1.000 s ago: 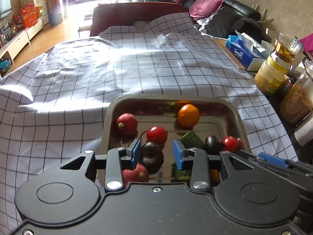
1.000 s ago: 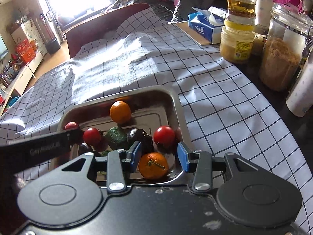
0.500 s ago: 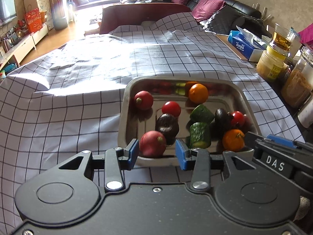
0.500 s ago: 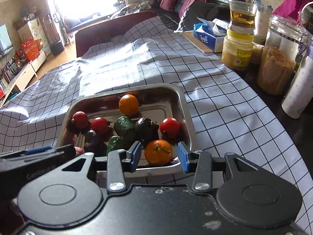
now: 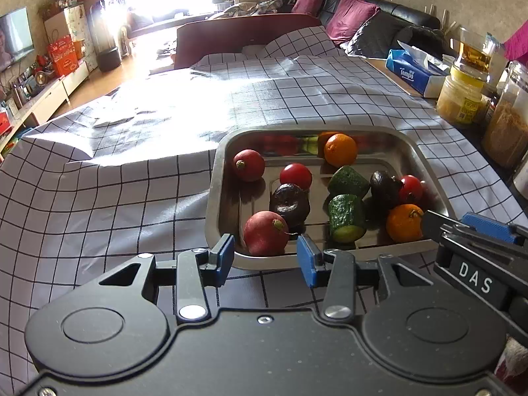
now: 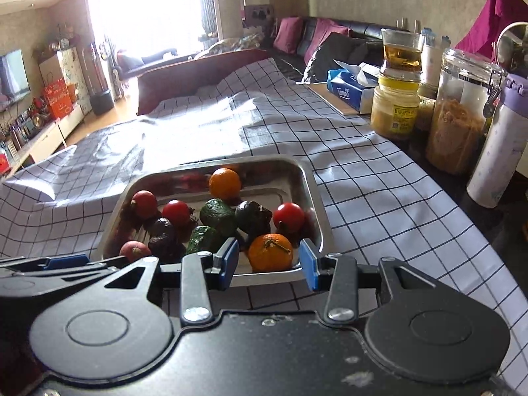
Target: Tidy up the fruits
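Fruits fill our steel tray, its long axis running left to right.
We have pulled both grippers back from it; left gripper and right gripper jaws stand open, empty.

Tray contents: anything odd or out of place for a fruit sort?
Two cut cucumber chunks lie among the whole fruit in the metal tray, cut face showing on the nearer one. Nothing spilled; tray sits flat.

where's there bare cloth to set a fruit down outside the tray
The widest free patch is the black-and-white checked tablecloth left of the steel tray, running to the far table edge. A narrower bare strip lies between the tray's right rim and the glass jars. That jar row is crowded, as is the tray itself.
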{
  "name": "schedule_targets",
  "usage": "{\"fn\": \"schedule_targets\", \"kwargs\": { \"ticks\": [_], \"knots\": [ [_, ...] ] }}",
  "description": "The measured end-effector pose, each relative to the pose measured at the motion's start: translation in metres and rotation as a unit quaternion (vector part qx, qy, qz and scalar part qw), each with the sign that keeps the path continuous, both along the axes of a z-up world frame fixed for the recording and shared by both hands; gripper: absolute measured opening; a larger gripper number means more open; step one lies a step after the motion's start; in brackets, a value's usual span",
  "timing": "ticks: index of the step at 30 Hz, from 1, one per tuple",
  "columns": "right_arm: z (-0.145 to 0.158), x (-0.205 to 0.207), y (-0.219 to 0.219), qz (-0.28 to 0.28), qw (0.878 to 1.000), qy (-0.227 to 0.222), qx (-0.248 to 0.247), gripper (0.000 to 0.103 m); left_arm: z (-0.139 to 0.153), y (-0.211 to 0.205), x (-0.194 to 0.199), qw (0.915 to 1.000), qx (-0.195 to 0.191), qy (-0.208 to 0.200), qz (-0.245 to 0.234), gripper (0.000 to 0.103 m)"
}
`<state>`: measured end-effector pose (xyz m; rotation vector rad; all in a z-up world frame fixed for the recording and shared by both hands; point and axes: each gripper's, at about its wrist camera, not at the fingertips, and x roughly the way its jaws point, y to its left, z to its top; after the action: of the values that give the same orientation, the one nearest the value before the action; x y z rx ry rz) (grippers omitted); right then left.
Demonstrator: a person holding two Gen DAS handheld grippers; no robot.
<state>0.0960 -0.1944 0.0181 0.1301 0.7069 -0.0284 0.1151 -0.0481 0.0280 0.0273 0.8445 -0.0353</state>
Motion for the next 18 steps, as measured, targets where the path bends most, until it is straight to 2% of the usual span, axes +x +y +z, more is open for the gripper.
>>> {"fn": "schedule_targets", "kwargs": {
  "ticks": [18],
  "knots": [
    [-0.0095,0.0007,0.0001,-0.004,1.0,-0.005,-0.011,0.043,-0.0046,-0.0038,-0.0015,1.0,0.003,0.007,-0.006,0.051]
  ]
}}
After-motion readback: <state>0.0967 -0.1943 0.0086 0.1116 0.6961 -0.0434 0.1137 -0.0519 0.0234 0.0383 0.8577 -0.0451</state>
